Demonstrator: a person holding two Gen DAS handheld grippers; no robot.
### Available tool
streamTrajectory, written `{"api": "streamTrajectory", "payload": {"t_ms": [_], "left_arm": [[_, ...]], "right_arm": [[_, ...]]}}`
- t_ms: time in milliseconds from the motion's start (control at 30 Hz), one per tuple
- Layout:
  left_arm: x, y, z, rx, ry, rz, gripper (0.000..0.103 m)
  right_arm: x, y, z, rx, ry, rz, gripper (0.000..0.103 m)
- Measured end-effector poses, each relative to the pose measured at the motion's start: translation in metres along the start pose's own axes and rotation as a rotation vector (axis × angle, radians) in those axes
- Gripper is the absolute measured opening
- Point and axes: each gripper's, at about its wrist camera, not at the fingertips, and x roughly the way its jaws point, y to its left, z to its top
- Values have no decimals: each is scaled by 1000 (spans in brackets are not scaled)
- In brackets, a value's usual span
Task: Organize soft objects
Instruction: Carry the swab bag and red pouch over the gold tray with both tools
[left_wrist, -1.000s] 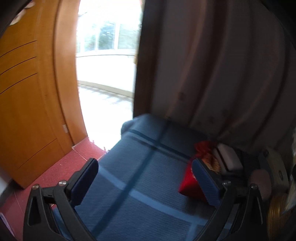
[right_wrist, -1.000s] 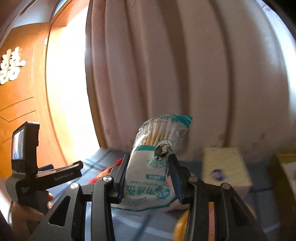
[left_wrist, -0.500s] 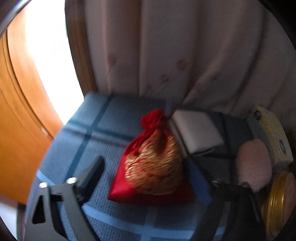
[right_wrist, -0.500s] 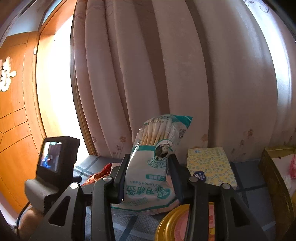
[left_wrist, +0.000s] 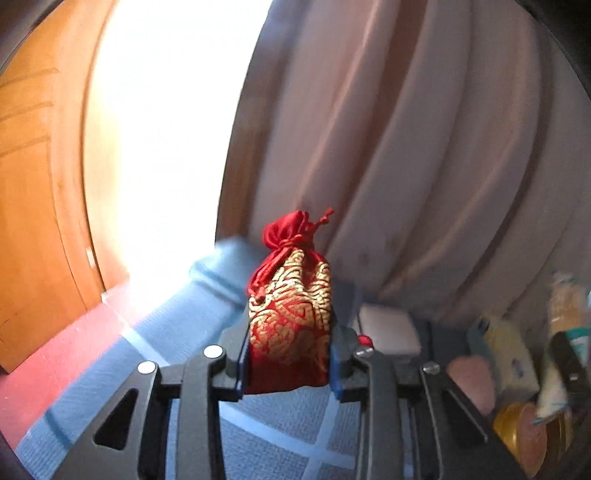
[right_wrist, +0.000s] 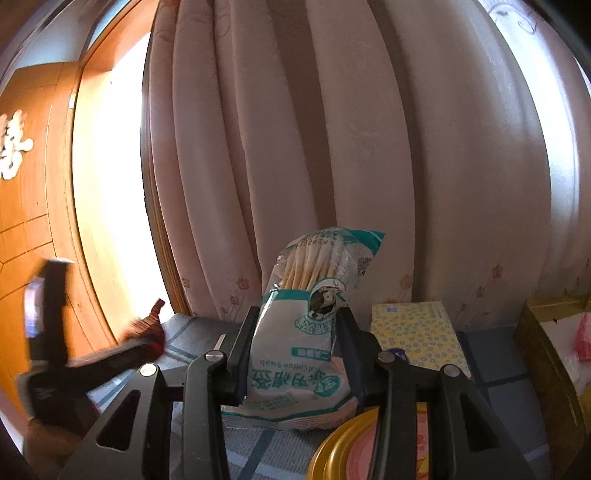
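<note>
red-and-gold brocade pouch (left_wrist: 290, 325) is clamped upright by the left gripper (left_wrist: 288, 363); a cotton swab packet (right_wrist: 299, 343) is gripped by the right gripper (right_wrist: 297, 354).

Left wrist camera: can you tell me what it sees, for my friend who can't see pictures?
The left gripper is shut on a red and gold drawstring pouch, holding it upright above a blue cloth. Pink curtains hang behind, and a white pad and a pink puff lie to the right.
</note>
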Motion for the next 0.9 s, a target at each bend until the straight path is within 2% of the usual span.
{"api": "streamTrajectory", "payload": {"t_ms": [100,300,367,500,633,900], "left_arm": [[-24,-12,-5,53,-91,43,31],[-48,-58,-17,283,-197,96,31],[-50,-61,-18,270,-183,80,31],[-53,-56,-17,239,-189,117,31],[-50,-62,-23,252,-187,109,31],[-51,-66,-31,256,-185,101,31]], "right_arm": [[0,4,-2,-27,-17,-17,44],[0,12,-6,-76,-22,-33,44],[0,14,-7,-82,-19,-34,44],[0,14,-7,-84,1,-46,44],[-2,14,-10,-101,21,-45,44],[-18,7,-13,-127,1,-56,44]]}}
